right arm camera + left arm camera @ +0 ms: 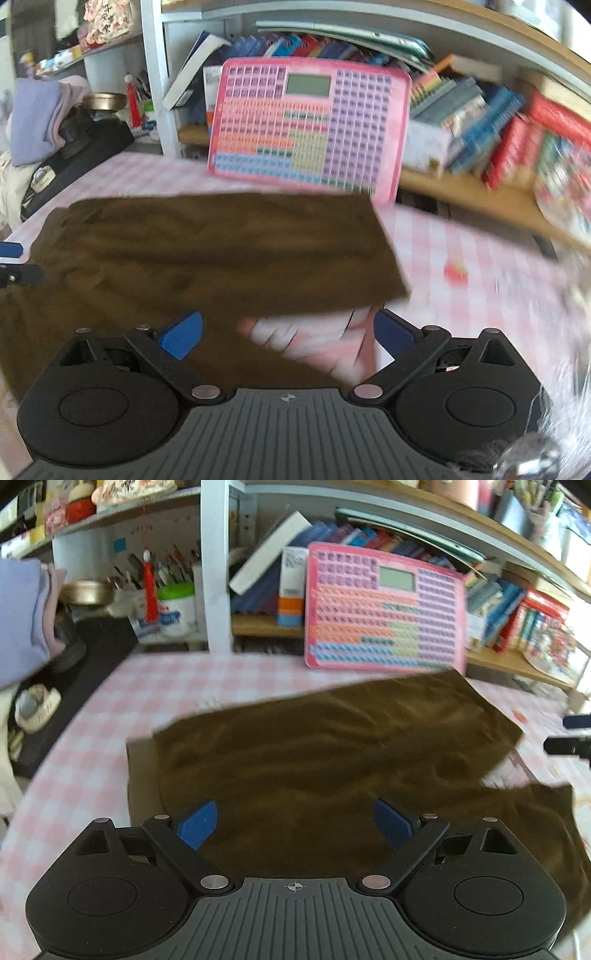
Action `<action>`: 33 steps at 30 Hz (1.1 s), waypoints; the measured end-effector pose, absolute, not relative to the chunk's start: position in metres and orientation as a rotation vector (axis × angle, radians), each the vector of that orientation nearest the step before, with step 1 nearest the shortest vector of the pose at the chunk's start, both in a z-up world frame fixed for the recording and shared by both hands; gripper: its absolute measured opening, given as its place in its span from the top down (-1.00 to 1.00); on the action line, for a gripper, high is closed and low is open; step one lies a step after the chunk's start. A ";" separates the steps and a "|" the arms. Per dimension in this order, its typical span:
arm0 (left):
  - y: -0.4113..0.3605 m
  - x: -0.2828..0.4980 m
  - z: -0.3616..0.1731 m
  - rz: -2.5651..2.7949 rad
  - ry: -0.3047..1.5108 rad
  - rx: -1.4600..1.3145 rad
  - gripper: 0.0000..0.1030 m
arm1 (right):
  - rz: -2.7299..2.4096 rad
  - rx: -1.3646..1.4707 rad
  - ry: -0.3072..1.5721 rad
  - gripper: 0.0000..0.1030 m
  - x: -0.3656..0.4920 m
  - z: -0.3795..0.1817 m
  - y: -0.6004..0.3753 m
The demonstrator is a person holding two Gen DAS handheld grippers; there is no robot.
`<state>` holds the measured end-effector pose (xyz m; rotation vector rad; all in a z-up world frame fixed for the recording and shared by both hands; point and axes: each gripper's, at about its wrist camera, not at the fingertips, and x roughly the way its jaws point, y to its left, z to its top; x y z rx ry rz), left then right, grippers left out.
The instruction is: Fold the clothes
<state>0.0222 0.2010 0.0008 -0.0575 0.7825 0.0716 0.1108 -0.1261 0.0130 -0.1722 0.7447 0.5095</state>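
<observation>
The brown garment (332,760) lies flat on the pink checked tablecloth (110,709), in front of a pink keyboard toy (384,616) leaning against the bookshelf (461,184). The left gripper (295,823) hangs over the garment, jaws spread wide, grasping nothing. The right gripper (288,332) is over the garment's right edge, likewise released and empty.

Garment (332,760): your matt brown cloth, softly napped.
Worktop (147,686): pink checked cloth cover.
Tongs (295,825): matt black plastic, your pads (197,823) ribbed blue.
</observation>
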 end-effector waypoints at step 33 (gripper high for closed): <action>0.277 0.137 -0.028 0.190 0.915 0.108 -0.21 | 0.646 -0.150 0.875 0.36 0.369 -0.067 -0.110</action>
